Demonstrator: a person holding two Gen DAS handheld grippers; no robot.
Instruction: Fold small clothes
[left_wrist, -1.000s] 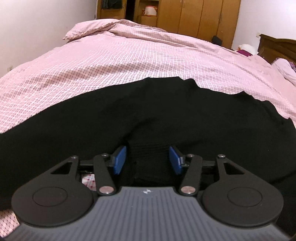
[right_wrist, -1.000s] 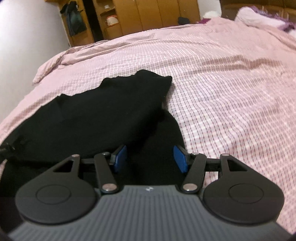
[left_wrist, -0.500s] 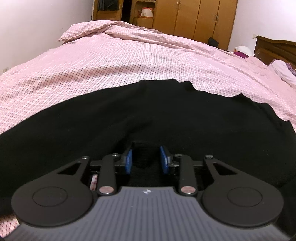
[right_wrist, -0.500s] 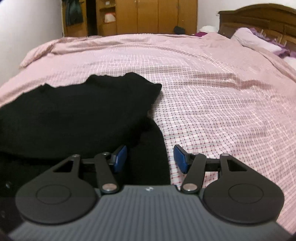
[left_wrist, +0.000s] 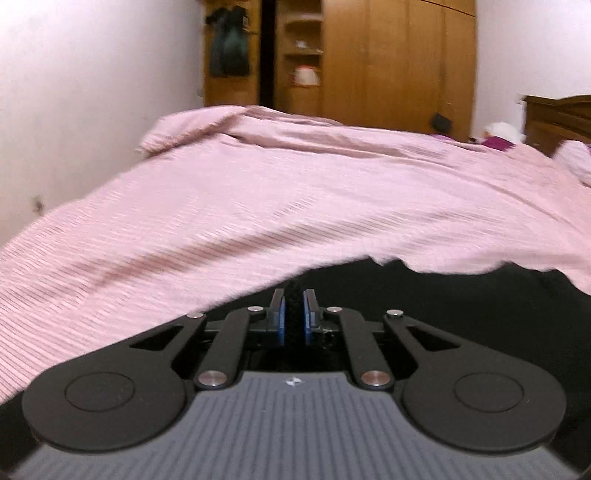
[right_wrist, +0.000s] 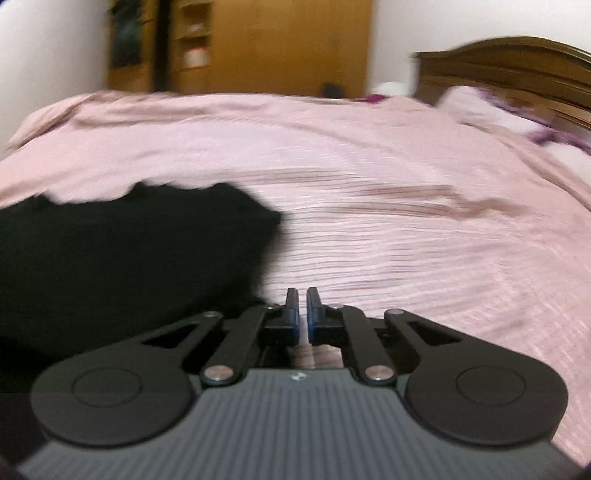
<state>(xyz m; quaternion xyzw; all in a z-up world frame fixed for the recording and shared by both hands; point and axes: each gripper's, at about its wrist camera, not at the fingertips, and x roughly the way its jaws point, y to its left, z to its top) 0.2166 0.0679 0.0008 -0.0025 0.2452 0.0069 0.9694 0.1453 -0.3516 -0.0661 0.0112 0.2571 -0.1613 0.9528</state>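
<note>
A black garment (left_wrist: 461, 306) lies on the pink checked bedspread (left_wrist: 295, 192). My left gripper (left_wrist: 293, 306) is shut on a fold of the black garment, which stands up between the blue pads. In the right wrist view the garment (right_wrist: 129, 258) lies to the left. My right gripper (right_wrist: 302, 308) is shut, with a thin slit between its pads; pink bedspread (right_wrist: 406, 240) shows through it, and I cannot tell whether cloth is pinched. Both views are blurred.
A wooden wardrobe (left_wrist: 388, 62) stands beyond the bed. A wooden headboard (right_wrist: 517, 74) and pillows (right_wrist: 480, 107) are at the right. A white wall (left_wrist: 92, 92) runs along the left side.
Both grippers have closed from open. The left one took hold of a fold of the black garment. Both cameras have tilted up, showing more of the room.
</note>
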